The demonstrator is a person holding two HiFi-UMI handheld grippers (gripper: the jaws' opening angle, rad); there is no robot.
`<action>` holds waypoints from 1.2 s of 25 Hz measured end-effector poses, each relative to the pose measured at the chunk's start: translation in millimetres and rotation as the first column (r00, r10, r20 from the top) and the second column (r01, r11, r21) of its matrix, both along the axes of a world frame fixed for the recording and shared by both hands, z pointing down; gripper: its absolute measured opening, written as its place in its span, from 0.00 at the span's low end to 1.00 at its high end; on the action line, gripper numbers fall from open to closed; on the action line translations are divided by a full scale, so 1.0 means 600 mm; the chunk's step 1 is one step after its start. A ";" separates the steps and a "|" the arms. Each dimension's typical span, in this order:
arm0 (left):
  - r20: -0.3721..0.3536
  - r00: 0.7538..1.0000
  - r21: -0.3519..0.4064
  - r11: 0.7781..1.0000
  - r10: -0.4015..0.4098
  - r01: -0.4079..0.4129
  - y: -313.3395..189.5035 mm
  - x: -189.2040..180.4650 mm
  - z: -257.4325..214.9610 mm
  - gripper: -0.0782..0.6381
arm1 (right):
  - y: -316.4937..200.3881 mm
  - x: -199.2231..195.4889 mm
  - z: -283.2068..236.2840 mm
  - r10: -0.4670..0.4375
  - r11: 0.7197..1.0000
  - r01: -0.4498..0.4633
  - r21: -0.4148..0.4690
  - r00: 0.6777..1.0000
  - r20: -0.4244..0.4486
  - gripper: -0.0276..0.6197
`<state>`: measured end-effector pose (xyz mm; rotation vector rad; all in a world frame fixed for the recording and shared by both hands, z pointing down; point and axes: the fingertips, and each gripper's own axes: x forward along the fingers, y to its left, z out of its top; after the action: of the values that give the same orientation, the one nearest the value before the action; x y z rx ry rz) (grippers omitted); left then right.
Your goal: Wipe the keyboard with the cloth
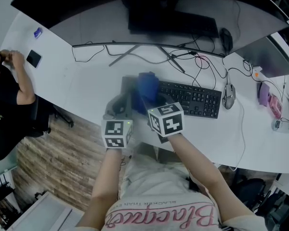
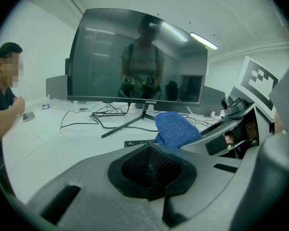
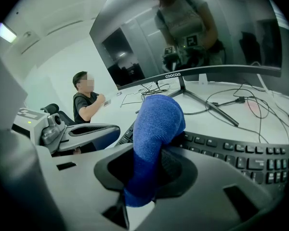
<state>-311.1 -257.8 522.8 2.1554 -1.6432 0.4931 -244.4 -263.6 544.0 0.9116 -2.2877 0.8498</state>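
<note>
Right gripper (image 3: 143, 177): jaws clamped on the cloth (image 3: 156, 124), pinching a lower fold. The rest of the cloth stands up past the jaws in a rounded bunch.

Left gripper (image 2: 151, 170): jaws together, nothing between them. It sits just beside the right one, on the near left.

Cloth position: in the head view the blue bundle sits over the left end of the keyboard (image 1: 192, 99). I cannot tell whether it touches the keys.

Cloth handling, my judgement:
- Terry-like weave, soft and light, no stiffness.
- It will fold and drag rather than slide flat.
- The present grip is low on the bunch, so the free top may flop over when pressed down.
- A flatter pad of cloth under the jaws would wipe better.
- Little slip risk in the ribbed black pads.

Keyboard:
- Black plastic, full width.
- Low keycaps with gaps that could snag loops of the weave.
- Light enough to skate on the smooth white desk (image 1: 86, 85) if I push sideways. The idle left gripper could steady it.

Surroundings:
- Curved monitor (image 2: 135, 57) on thin metal legs behind the keyboard.
- Loose black cables (image 1: 202, 61) trailing near its back edge.
- Grey mouse (image 1: 229, 96) just off its right end.
- A person (image 1: 9, 81) sits at the far left of the desk, well apart.
</note>
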 end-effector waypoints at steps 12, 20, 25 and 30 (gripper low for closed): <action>0.012 1.000 -0.016 1.000 0.017 -0.017 -0.005 0.071 0.002 0.12 | -0.001 0.081 0.001 0.028 1.000 -0.028 0.012 0.999 -0.017 0.19; 0.012 0.999 -0.013 0.999 0.033 -0.033 -0.008 0.125 -0.004 0.12 | 0.000 0.133 -0.001 0.034 0.999 -0.033 0.021 0.999 -0.033 0.19; 0.015 0.999 -0.017 0.999 0.047 -0.047 -0.009 0.159 -0.001 0.12 | 0.000 0.167 0.000 0.039 0.999 -0.038 0.025 0.998 -0.044 0.19; 0.015 0.998 -0.018 0.998 0.061 -0.061 -0.013 0.197 -0.005 0.12 | 0.000 0.207 0.000 0.052 0.998 -0.051 0.022 0.998 -0.045 0.19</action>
<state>-192.9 -265.5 519.9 2.1998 -1.5786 0.5412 -120.5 -263.7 543.7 0.9927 -2.2468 0.8191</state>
